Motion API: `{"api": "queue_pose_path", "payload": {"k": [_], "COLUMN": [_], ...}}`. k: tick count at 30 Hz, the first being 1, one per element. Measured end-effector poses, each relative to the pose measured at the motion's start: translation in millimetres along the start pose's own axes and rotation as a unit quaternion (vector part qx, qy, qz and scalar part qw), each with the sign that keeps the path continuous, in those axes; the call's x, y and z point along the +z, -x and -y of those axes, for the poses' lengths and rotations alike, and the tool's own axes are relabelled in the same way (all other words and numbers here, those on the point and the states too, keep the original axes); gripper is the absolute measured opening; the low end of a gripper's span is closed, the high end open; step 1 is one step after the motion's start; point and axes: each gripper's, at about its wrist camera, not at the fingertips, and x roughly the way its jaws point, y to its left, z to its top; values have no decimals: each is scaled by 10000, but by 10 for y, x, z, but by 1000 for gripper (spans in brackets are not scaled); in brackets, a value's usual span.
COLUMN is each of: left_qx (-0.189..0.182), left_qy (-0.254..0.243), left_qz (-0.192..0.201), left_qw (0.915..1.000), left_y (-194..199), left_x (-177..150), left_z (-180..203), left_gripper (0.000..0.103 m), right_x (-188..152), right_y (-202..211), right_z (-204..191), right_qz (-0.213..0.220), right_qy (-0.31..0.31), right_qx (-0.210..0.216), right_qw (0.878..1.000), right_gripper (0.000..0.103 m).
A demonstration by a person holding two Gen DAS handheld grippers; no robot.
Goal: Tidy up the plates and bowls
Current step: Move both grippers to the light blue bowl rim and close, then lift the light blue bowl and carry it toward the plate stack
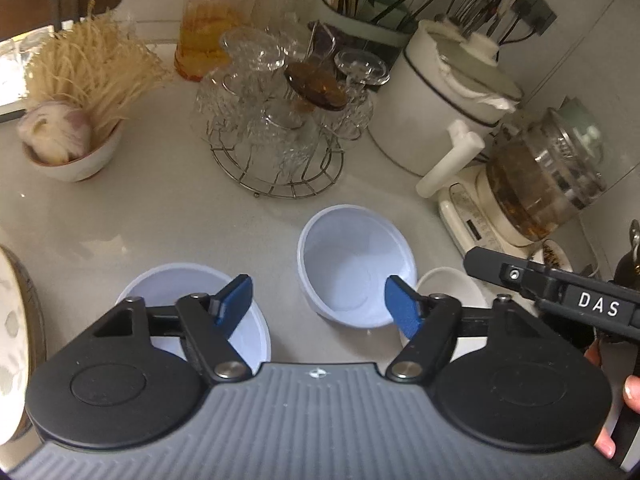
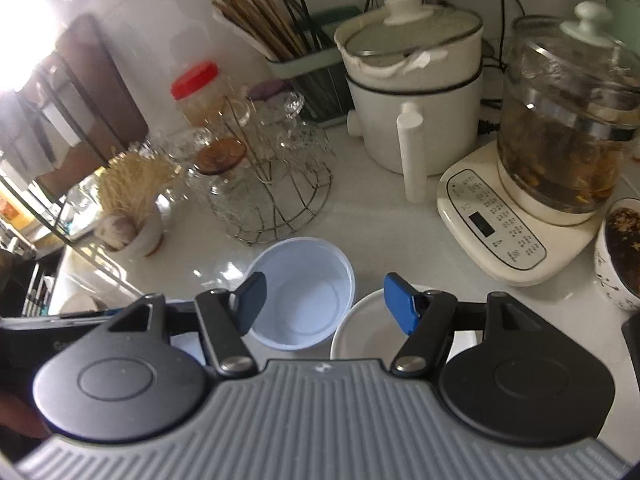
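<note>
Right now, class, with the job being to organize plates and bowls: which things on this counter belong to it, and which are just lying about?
Belongs to the job:
- pale blue bowl
- second pale blue bowl
- white dish

Just lying about:
- wire rack of glasses
- red-lidded jar
- white pot
- glass kettle
- chopstick holder

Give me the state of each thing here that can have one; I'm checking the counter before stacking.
Left gripper: open, holding nothing.
Right gripper: open, holding nothing.
Middle blue bowl: upright, empty.
Left blue bowl: upright, looks empty.
White dish: upright, empty.
White pot: lid on.
Glass kettle: lidded, dark brew inside.
Red-capped jar: capped.
</note>
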Motion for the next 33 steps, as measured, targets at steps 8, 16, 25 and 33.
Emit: {"api": "queue_pose_path", "payload": {"k": [8, 16, 25, 33], "left_qx": [-32, -1, -134, -237], "left_qy": [-74, 29, 266, 462], "left_qz": [-371, -648, -843, -956], "left_qw": [9993, 9979, 9960, 9941], "left_y": [-456, -796, -992, -1084], "left_x": [183, 334, 442, 522], "left_z": [-71, -186, -356, -411], "left_gripper": [58, 37, 14, 9], "right_x": [141, 235, 324, 363], "right_y": [-466, -894, -1194, -1280], "right_z": [18, 56, 114, 78], "right_qz": [-350, -735, -1092, -1266], "right_qy": [126, 236, 240, 199], "right_qx": [27, -55, -65, 59], "right_qw": [9993, 9970, 9937, 9917], "right_gripper": [68, 50, 22, 12]}}
